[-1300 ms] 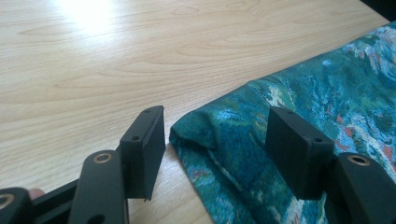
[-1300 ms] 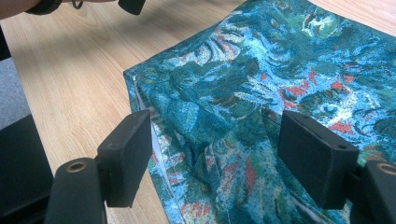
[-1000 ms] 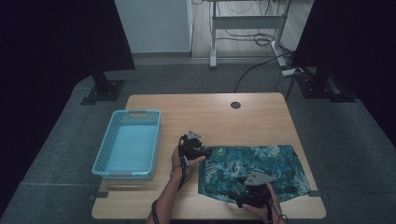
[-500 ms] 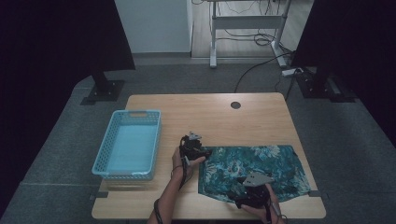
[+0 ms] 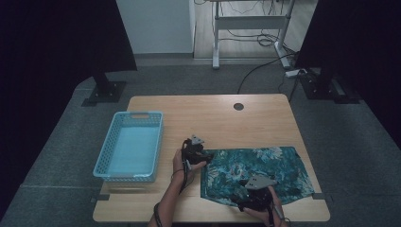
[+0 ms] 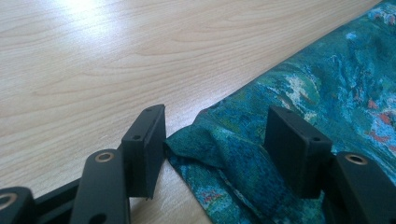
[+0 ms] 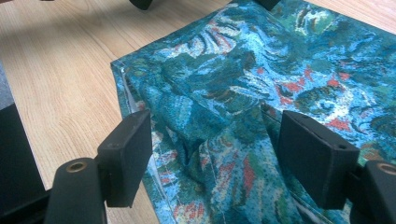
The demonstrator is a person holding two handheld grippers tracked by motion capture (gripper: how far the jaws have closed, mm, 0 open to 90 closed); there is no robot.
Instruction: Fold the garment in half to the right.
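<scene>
Lower right of the table, teal patterned cloth lies flat; near edge partly hidden by right gripper. Left gripper sits at cloth's left corner. Both jaws apart, straddling rumpled fabric, not pinching. Blue mesh basket at left.

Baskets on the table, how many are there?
1. The blue basket sits on the table's left side, apart from the teal patterned cloth at the right.
</scene>
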